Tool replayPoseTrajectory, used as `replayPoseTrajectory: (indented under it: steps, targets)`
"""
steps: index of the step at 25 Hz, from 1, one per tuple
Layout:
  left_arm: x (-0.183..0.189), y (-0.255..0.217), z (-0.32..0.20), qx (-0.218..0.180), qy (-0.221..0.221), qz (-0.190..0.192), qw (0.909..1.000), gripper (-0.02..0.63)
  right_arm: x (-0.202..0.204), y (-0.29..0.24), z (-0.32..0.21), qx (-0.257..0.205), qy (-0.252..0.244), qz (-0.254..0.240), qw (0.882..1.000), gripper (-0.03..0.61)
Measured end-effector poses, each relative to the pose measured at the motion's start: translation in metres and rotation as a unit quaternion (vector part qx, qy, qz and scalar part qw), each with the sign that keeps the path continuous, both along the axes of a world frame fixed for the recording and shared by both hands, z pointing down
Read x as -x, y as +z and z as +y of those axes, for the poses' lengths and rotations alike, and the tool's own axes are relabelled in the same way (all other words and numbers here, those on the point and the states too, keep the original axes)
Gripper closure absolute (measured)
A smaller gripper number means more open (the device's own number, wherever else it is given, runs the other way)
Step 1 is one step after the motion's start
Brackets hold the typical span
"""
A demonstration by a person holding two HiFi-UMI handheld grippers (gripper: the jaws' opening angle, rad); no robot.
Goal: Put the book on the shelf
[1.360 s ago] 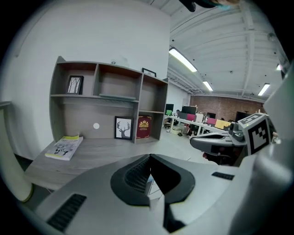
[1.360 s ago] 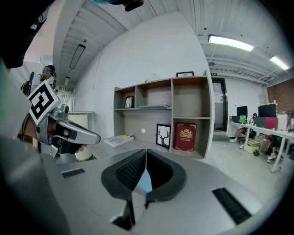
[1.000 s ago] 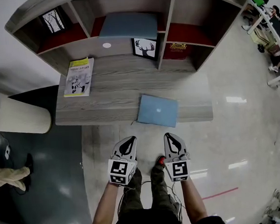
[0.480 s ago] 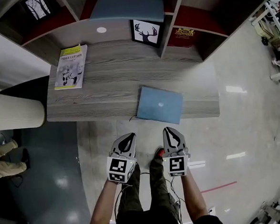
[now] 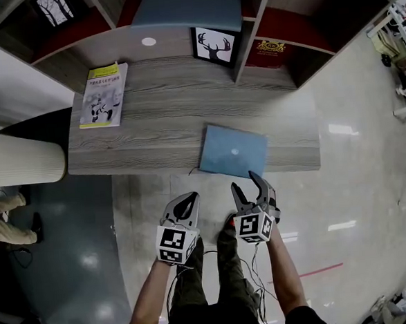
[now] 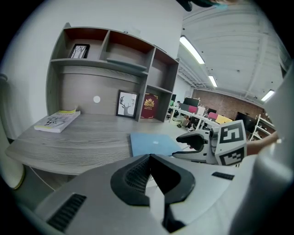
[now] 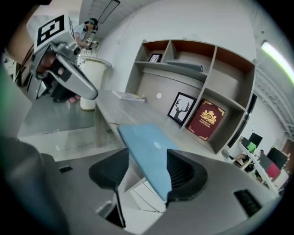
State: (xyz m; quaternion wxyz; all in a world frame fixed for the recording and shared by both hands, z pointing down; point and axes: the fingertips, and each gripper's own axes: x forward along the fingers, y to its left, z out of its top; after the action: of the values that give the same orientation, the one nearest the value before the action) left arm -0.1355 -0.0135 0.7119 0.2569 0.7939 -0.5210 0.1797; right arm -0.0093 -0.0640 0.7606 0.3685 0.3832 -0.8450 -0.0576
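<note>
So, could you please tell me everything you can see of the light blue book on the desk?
The light blue book is a thin, flat rectangle with a plain cover and one small pale round mark at its centre. It lies closed on the grey wood-grain desk, slightly askew, its near edge at the desk's front edge. Nothing lies on it. The right gripper, its jaws just having been opening, frames the book's near corner without pressing it.

A grey wood-grain bench [image 5: 158, 119], a cubby shelf [image 5: 253, 29] at its back, stands against a white wall [image 5: 3, 82] on glossy pale floor [image 5: 357, 182]. Strip lights [image 6: 193, 49] run along the white ceiling [image 6: 239, 55].
</note>
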Motion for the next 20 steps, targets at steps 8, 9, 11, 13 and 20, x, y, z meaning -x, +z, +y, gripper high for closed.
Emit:
replayPoseTrajectory:
  steps: [8,9,11,13,20]
  targets:
    - [0.000,0.007,0.005,0.006,0.001,-0.001,1.0000,0.607,-0.002,0.034,-0.018,-0.014,-0.035,0.094,0.995,0.305]
    - [0.000,0.007,0.005,0.007,0.001,-0.001,1.0000,0.606,-0.002,0.037,-0.020,-0.012,-0.036,0.098,0.994,0.304]
    - [0.001,0.008,0.006,0.008,0.003,-0.001,1.0000,0.606,-0.002,0.043,-0.023,-0.012,-0.039,0.108,0.993,0.301]
    - [0.002,0.009,0.007,0.009,0.002,0.000,1.0000,0.606,-0.002,0.050,-0.025,-0.010,-0.044,0.120,0.992,0.301]
    - [0.004,0.012,0.009,0.015,-0.001,-0.002,0.9999,0.607,-0.001,0.059,-0.032,-0.008,-0.042,0.129,0.991,0.301]
